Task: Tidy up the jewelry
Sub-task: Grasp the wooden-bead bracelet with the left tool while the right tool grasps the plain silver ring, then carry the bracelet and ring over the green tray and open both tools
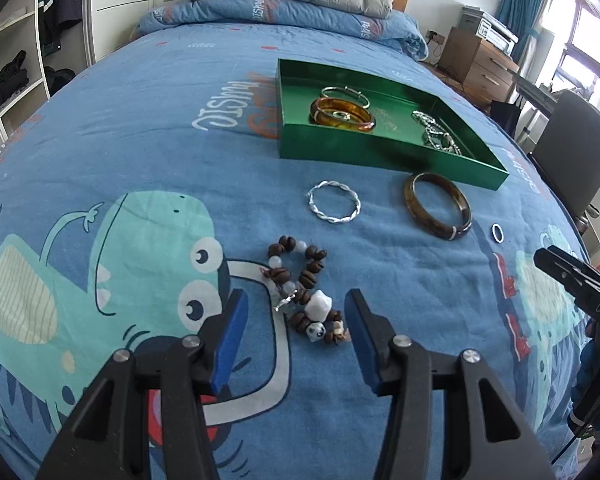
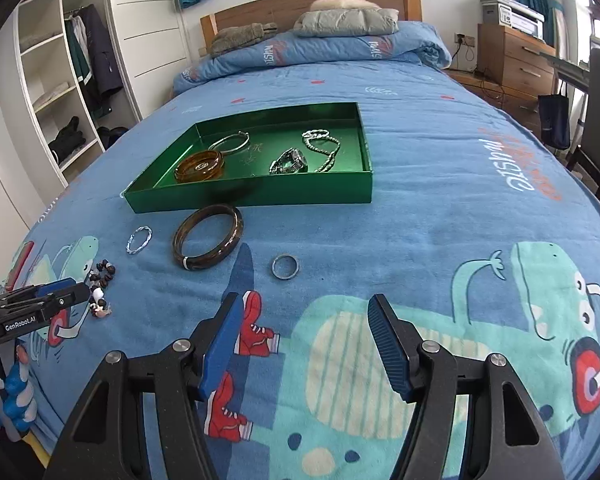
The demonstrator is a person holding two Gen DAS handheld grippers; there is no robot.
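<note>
A green tray (image 1: 380, 152) (image 2: 260, 196) on the bed holds an amber bangle (image 1: 342, 115) (image 2: 199, 166), a thin silver bangle (image 1: 345, 92), and silver chains (image 1: 436, 132) (image 2: 320, 148). On the blue cover lie a brown bead bracelet (image 1: 304, 288) (image 2: 100, 280), a twisted silver bangle (image 1: 334, 202) (image 2: 139, 240), a dark brown bangle (image 1: 437, 205) (image 2: 208, 242) and a small ring (image 1: 497, 233) (image 2: 285, 267). My left gripper (image 1: 296, 308) is open, its jaws either side of the bead bracelet. My right gripper (image 2: 304, 312) is open and empty, just short of the ring.
The bed's folded quilt (image 2: 312, 48) and pillows lie at the far end. A wooden nightstand (image 2: 516, 60) and a chair (image 1: 572, 152) stand to the right of the bed, an open wardrobe (image 2: 60, 80) to the left.
</note>
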